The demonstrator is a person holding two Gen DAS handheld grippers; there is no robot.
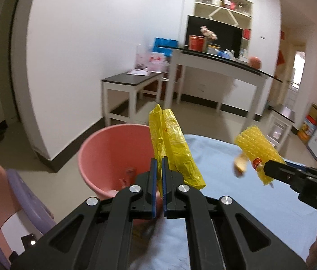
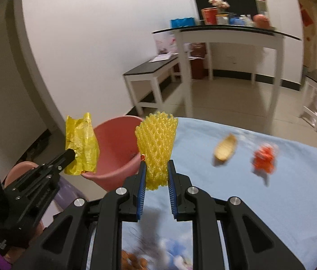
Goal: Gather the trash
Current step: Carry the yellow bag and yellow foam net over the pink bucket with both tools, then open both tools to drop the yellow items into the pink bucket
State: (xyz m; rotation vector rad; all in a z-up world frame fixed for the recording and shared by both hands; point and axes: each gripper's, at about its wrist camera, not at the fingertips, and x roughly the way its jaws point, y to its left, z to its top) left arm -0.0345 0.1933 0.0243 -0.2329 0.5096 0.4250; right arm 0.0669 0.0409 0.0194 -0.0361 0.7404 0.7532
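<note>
My left gripper [image 1: 159, 160] is shut on a crumpled yellow plastic bag [image 1: 174, 148] and holds it beside the right rim of a pink bucket [image 1: 111, 157]; the bag also shows in the right wrist view [image 2: 82, 144]. My right gripper [image 2: 157, 165] is shut on a yellow foam fruit net [image 2: 157, 148], held above the table's blue cloth [image 2: 270, 191] next to the bucket [image 2: 115, 153]. The net also shows in the left wrist view [image 1: 257, 150]. A peel-like scrap [image 2: 224, 150] and a crumpled orange wrapper [image 2: 264, 157] lie on the cloth.
A pink and purple chair [image 1: 7, 198] stands left of the bucket. Something reddish [image 1: 128, 176] lies inside the bucket. A low dark-topped bench [image 1: 133, 81] and a white table [image 1: 219, 67] with clutter stand by the far wall.
</note>
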